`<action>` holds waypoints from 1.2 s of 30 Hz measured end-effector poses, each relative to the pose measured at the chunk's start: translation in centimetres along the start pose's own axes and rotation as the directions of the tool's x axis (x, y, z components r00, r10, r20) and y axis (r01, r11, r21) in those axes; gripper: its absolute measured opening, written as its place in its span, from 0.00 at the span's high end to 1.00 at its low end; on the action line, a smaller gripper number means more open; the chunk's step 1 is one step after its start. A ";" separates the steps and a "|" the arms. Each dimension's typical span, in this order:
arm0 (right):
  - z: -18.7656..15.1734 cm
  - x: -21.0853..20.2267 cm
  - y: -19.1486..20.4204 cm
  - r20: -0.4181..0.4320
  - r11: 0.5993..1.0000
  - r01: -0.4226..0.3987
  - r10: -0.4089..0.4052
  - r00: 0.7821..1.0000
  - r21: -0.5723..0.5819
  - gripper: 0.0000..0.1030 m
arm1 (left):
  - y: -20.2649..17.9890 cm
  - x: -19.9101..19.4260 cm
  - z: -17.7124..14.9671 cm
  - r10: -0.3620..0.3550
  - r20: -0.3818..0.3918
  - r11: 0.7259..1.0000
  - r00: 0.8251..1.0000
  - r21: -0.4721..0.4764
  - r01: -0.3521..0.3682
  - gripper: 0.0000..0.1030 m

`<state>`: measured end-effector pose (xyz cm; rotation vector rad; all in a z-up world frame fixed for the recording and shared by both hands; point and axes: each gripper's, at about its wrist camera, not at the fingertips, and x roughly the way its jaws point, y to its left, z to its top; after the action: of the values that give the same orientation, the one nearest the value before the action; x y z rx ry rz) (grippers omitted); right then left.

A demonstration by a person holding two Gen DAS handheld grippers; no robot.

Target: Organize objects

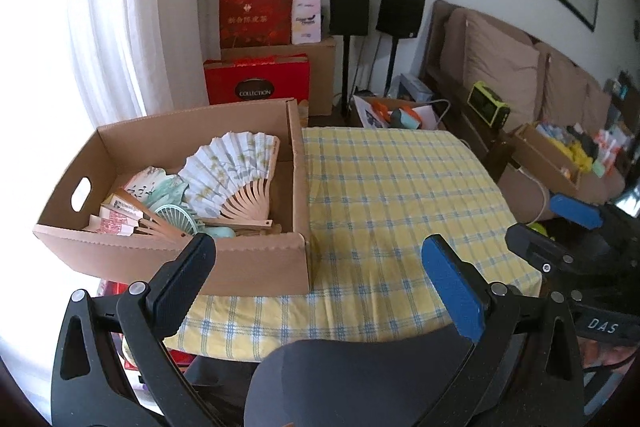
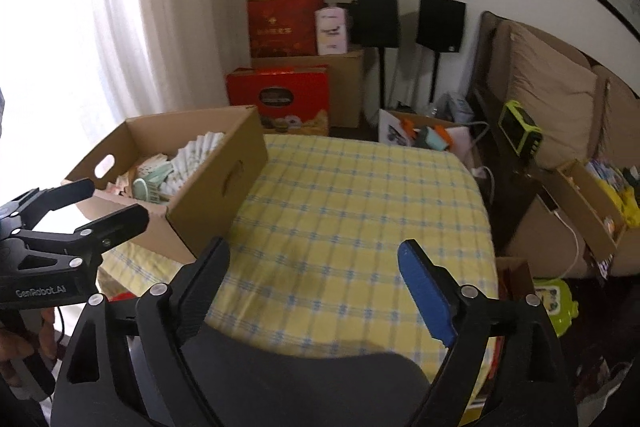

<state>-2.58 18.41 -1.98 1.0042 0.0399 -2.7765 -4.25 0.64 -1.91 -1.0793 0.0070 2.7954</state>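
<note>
An open cardboard box (image 1: 256, 267) stands on the left part of a table with a yellow checked cloth (image 1: 384, 187). Inside it lie a spread white folding fan (image 1: 232, 175), a second paper fan (image 1: 148, 187) and a small green hand fan (image 1: 176, 221). My left gripper (image 1: 320, 267) hovers open over the table's near edge, just right of the box, with nothing between its fingers. At the right edge of that view is my right gripper (image 1: 534, 217). In the right wrist view, the right gripper (image 2: 314, 251) is open and empty above the cloth (image 2: 340, 207). There the left gripper (image 2: 106, 201) sits beside the box (image 2: 208, 195).
A dark chair back (image 1: 360, 379) rises at the table's near edge. Behind the table stand red gift boxes (image 1: 258, 83), two black speakers (image 1: 374, 9) on stands and a carton of toys (image 1: 394, 115). A sofa (image 1: 504, 67) at the right carries another filled cardboard box (image 1: 548, 155).
</note>
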 end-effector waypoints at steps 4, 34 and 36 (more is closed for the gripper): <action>-0.8 -1.0 -0.4 0.012 1.000 0.025 -0.025 1.000 0.009 0.11 | -0.4 -1.1 -0.9 0.032 0.015 0.999 0.999 0.001 -0.032 0.00; -3.0 -3.5 -0.1 0.016 0.989 0.127 -0.129 0.992 0.078 0.00 | 2.5 -3.4 -3.3 0.090 -0.003 0.994 0.996 -0.054 -0.090 0.00; -2.8 -3.6 -0.1 0.015 0.989 0.122 -0.124 0.992 0.079 0.00 | 2.7 -3.4 -3.3 0.094 -0.007 0.994 0.996 -0.054 -0.095 0.00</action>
<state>1.91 19.31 -1.83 1.0254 -0.0095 -2.9204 0.06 -2.68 -2.24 -1.1255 -0.0179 2.8932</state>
